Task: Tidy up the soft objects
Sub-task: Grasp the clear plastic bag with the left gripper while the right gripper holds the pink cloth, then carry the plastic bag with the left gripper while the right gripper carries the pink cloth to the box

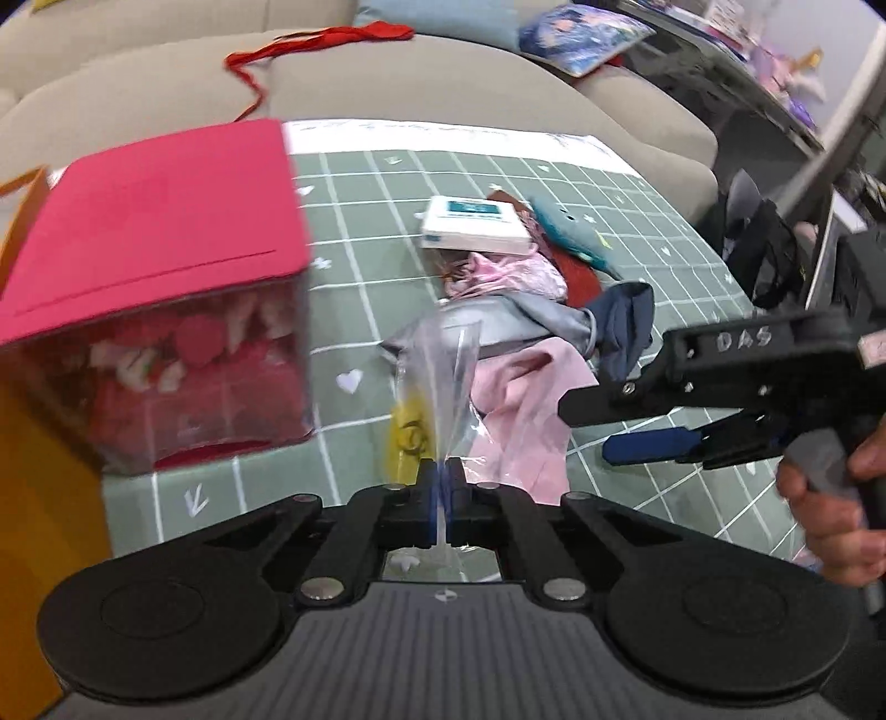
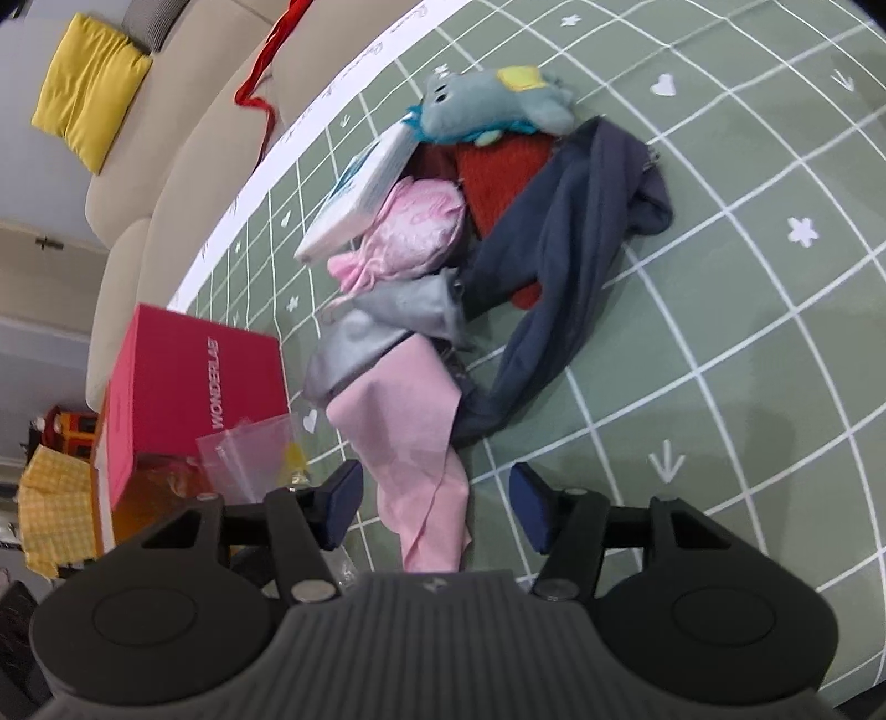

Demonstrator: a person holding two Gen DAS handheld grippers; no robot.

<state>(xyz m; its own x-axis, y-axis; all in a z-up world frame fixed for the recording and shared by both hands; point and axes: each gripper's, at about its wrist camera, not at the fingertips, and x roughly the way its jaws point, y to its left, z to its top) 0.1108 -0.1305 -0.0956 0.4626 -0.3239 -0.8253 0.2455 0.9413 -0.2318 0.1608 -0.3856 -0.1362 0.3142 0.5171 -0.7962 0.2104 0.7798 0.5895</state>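
Little looks sorted so far: the left gripper [image 1: 441, 471] pinches a clear plastic bag [image 1: 437, 376], lifted at its twelve o'clock; the right gripper [image 2: 432, 507] hangs spread and empty over the pink cloth [image 2: 412, 437], with the heap of soft things [image 2: 498, 221] still loose on the green mat [image 2: 747, 360] toward twelve o'clock.

Green gridded mat [image 2: 720, 343] carries clothes pile [image 2: 498, 266], pink box [image 2: 188, 387].

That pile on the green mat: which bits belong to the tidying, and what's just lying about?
Job:
pink cloth
grey cloth
navy cloth
plush toy
pink pouch
clear bag, pinched by left gripper
red box

Lying about:
yellow cushion
red ribbon
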